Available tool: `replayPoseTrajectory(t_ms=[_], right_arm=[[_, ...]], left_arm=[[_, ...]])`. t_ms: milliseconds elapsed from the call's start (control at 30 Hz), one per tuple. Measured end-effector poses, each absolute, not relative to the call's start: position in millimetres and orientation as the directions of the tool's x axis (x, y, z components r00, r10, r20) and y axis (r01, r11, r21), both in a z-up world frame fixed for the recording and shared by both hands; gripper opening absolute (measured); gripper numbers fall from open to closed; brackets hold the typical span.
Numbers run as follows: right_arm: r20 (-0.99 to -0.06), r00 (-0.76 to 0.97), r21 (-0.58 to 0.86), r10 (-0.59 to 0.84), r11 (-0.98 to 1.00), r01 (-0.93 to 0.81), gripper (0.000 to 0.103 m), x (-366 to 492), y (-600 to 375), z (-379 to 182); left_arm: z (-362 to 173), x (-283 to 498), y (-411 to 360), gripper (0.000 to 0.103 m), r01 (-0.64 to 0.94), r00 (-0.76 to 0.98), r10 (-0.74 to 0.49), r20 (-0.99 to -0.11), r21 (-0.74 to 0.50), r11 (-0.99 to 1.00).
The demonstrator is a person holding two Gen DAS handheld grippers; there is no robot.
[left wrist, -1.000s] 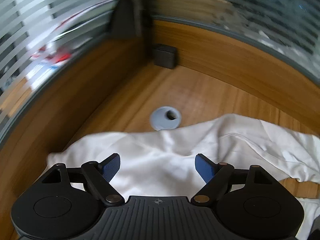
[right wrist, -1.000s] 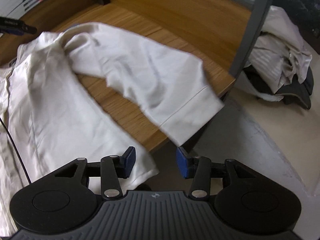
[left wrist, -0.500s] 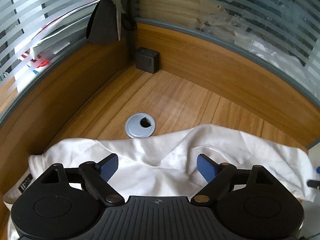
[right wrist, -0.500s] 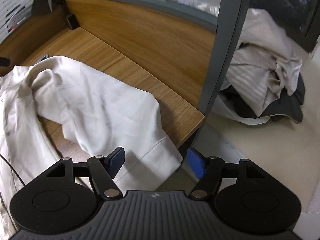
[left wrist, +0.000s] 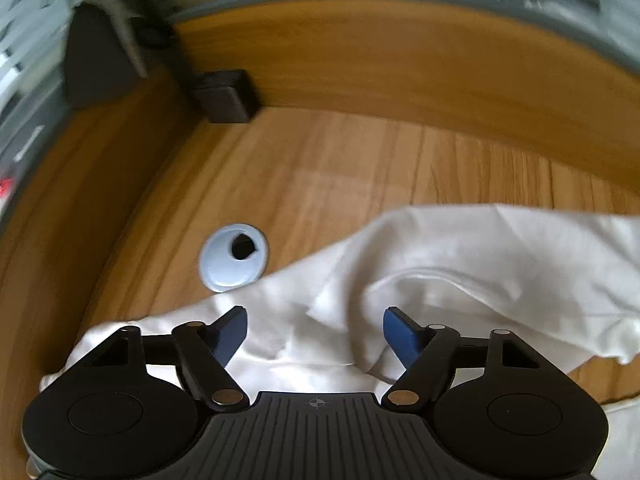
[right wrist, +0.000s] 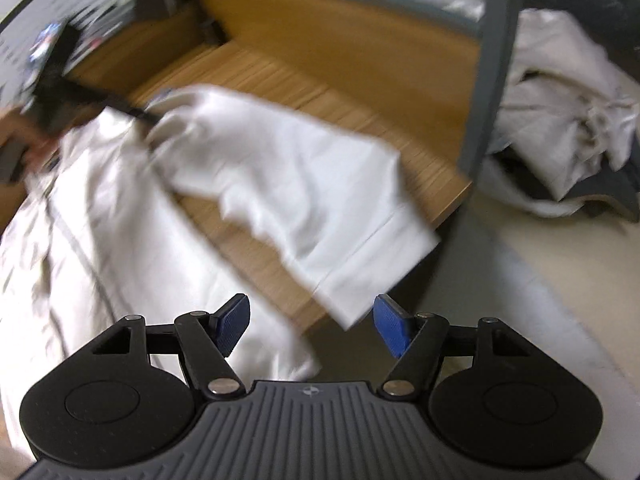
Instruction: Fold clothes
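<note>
A white garment (left wrist: 460, 264) lies crumpled on the wooden desk (left wrist: 360, 168). My left gripper (left wrist: 314, 316) hovers over its near fold. Its jaws are closing, still wide apart, with cloth beneath and between the blue pads but not pinched. In the right wrist view the same garment's sleeve (right wrist: 300, 184) stretches toward the desk corner, its cuff hanging over the edge. My right gripper (right wrist: 310, 308) stands open just short of that cuff, holding nothing. The garment's body (right wrist: 80, 240) spreads to the left.
A grey cable grommet (left wrist: 234, 256) sits in the desk near the cloth, and a black box (left wrist: 224, 96) stands in the far corner against the wooden partition. Beyond a grey post (right wrist: 488, 80), a pile of clothes (right wrist: 560, 120) lies beside the desk.
The left gripper dropped closer to the garment and its jaws narrowed a little. The right gripper's jaws widened, and its view swung away, then back over the sleeve.
</note>
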State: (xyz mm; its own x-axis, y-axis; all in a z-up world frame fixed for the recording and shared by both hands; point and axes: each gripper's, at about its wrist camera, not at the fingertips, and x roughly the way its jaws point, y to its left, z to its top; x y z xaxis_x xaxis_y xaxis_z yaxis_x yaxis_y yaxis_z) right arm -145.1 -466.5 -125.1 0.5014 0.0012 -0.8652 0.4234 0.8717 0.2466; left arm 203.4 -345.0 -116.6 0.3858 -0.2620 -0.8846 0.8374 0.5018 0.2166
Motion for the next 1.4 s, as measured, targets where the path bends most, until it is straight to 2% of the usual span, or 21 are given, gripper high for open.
replayPoseTrajectory(t_ms=[67,100,167,233,267,300,333,367,500,667,833,933,967,1000,1067,1167,1267,1400], right_arm=[[-0.879,0.476,0.242,0.03,0.888,0.39,0.068,-144.0,-461.5,-137.9],[-0.886,0.461,0.238,0.042,0.896,0.375,0.062,-142.9,-459.8,-144.4],[-0.892,0.445,0.253,0.08,0.905,0.343,0.059,-140.1,-458.6,-155.7],[-0.893,0.435,0.268,0.113,0.911,0.313,0.052,-137.0,-458.8,-162.5],[-0.887,0.442,0.287,0.134,0.909,0.301,0.048,-136.9,-459.5,-162.7],[-0.881,0.447,0.31,0.157,0.904,0.294,0.033,-137.0,-460.4,-162.7],[-0.875,0.448,0.336,0.182,0.895,0.294,0.007,-137.3,-461.5,-162.6],[-0.876,0.445,0.343,0.188,0.891,0.299,0.007,-137.3,-462.3,-161.9],[-0.888,0.447,0.282,0.109,0.897,0.34,0.006,-139.9,-466.9,-148.3],[-0.886,0.46,0.271,0.062,0.874,0.404,0.006,-141.0,-480.3,-141.6],[-0.891,0.45,0.256,0.058,0.883,0.393,0.006,-139.5,-476.4,-144.5],[-0.893,0.446,0.255,0.056,0.88,0.4,0.008,-141.2,-479.7,-142.3],[-0.895,0.443,0.252,0.055,0.881,0.401,0.008,-141.2,-479.5,-140.3],[-0.895,0.443,0.251,0.054,0.881,0.401,0.01,-141.5,-479.4,-138.0],[-0.894,0.446,0.243,0.043,0.883,0.401,0.02,-142.3,-480.2,-131.0],[-0.89,0.457,0.219,0.012,0.888,0.404,0.028,-143.2,-483.5,-113.0],[-0.879,0.476,0.206,-0.01,0.894,0.399,0.039,-142.7,-486.3,-90.7],[-0.859,0.512,0.202,-0.004,0.916,0.347,0.051,-133.9,-485.5,-64.6]], left_arm=[[-122.8,200.7,-349.5,0.069,0.841,0.393,-0.257,-0.883,0.232,0.488],[-124.8,200.0,-351.5,0.064,0.841,0.403,-0.254,-0.879,0.245,0.483],[-127.3,200.3,-354.7,0.059,0.84,0.415,-0.251,-0.875,0.262,0.475],[-128.8,201.3,-357.3,0.047,0.847,0.408,-0.252,-0.877,0.261,0.463],[-129.3,201.5,-358.0,0.029,0.85,0.404,-0.252,-0.879,0.26,0.457],[-129.8,201.7,-358.7,0.015,0.854,0.4,-0.252,-0.881,0.259,0.451],[-129.4,201.9,-359.5,0.01,0.856,0.398,-0.255,-0.881,0.257,0.449],[-127.6,202.2,-359.6,0.006,0.855,0.4,-0.265,-0.878,0.253,0.452],[-110.1,204.7,-358.4,0.005,0.841,0.426,-0.338,-0.839,0.23,0.49],[-98.7,217.0,-369.9,0.005,0.827,0.447,-0.379,-0.81,0.213,0.521],[-109.8,225.7,-387.1,0.005,0.826,0.441,-0.359,-0.823,0.215,0.522],[-112.7,227.3,-391.1,0.01,0.83,0.424,-0.35,-0.835,0.205,0.519],[-111.2,227.6,-391.2,0.02,0.832,0.417,-0.352,-0.838,0.196,0.519],[-108.0,227.9,-390.2,0.042,0.833,0.411,-0.357,-0.839,0.188,0.52],[-96.0,226.7,-384.2,0.055,0.836,0.406,-0.379,-0.832,0.17,0.522],[-72.4,224.7,-370.6,0.056,0.836,0.397,-0.406,-0.823,0.142,0.529],[-47.2,221.2,-346.4,0.066,0.821,0.388,-0.417,-0.822,0.103,0.562],[-16.5,212.4,-304.2,0.071,0.785,0.4,-0.426,-0.812,0.063,0.616]])
